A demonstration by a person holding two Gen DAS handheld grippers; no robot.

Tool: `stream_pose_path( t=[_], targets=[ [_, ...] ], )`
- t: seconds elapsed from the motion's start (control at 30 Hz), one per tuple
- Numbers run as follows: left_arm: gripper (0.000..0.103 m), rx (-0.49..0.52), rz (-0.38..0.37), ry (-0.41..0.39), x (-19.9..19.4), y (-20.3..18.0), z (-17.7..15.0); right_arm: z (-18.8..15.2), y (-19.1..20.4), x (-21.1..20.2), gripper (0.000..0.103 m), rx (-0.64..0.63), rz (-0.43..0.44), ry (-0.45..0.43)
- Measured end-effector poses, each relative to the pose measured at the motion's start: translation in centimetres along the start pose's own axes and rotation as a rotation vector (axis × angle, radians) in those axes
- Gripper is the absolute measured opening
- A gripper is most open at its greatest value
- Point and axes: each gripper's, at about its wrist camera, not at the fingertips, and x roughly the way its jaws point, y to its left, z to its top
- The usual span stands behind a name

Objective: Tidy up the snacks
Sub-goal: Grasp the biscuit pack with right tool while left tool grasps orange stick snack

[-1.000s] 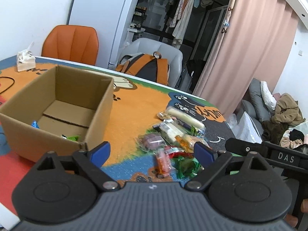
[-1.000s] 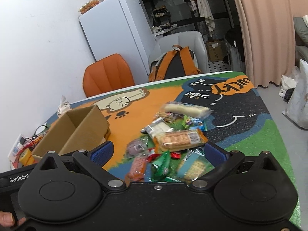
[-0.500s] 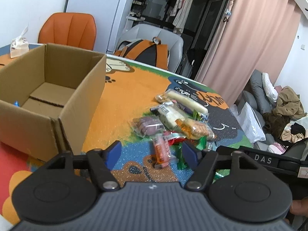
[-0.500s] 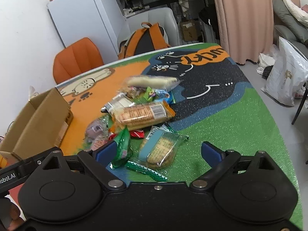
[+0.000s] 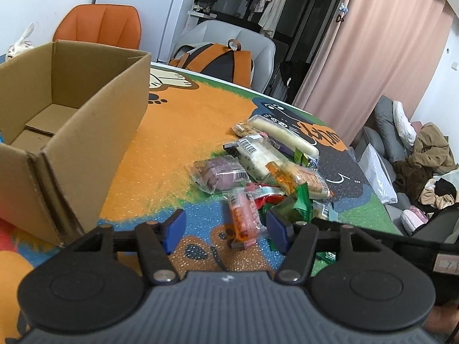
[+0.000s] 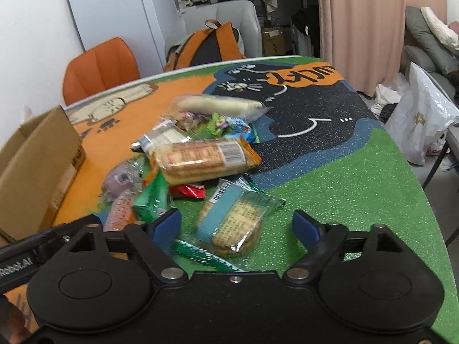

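One cardboard box (image 5: 86, 120) stands beside one snack pile (image 6: 198, 154). Both claws, left gripper (image 5: 226, 229) and right gripper (image 6: 236, 226), have just been closing, gaping, each straddling one packet untouched.

Your left gripper (image 5: 226, 228) has a ribbed grey housing, two black round-lobed linkage arms with silver screws, and blue pads (image 5: 175, 226) at the tips. Your right gripper (image 6: 236, 225) has a smooth black housing, matching black arms, silver screws and blue pads (image 6: 167, 225); white lettering marks a black bar to its left
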Motion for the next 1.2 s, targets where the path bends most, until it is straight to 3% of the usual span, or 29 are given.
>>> stream_pose_path(
  t=[0.07,0.23,0.57,0.63,0.7,0.8,0.9,1.2],
  targets=[
    [0.061,0.001,-0.001,0.004,0.1,0.0,-0.1,-0.2,0.0,0.1,0.079,-0.016,-0.005,-0.008],
    [0.061,0.006,-0.003,0.008,0.8,-0.6,0.0,0.0,-0.7,-0.2,0.059,-0.014,-0.015,-0.006],
    [0.059,0.054,0.026,0.011,2.5,-2.0,-0.4,0.0,-1.5,-0.1,0.064,-0.022,-0.031,-0.016],
    [0.056,0.059,0.034,0.013,2.7,-2.1,-0.4,0.0,-1.2,0.1,0.064,-0.035,-0.046,-0.020],
    [0.045,0.079,0.054,0.014,2.7,-2.3,-0.4,-0.1,-0.9,0.2,0.065,-0.053,-0.050,-0.022],
    [0.028,0.091,0.062,0.013,2.8,-2.3,-0.5,-0.3,-0.5,0.2,0.056,-0.075,-0.060,-0.028],
    [0.027,0.078,0.051,0.012,2.6,-1.8,-0.4,-0.1,-0.8,-0.1,0.050,-0.067,-0.052,-0.023],
    [0.015,0.061,0.042,0.007,1.4,-1.4,-0.2,0.2,-0.6,-1.5,0.050,-0.047,0.004,-0.051]
  ],
)
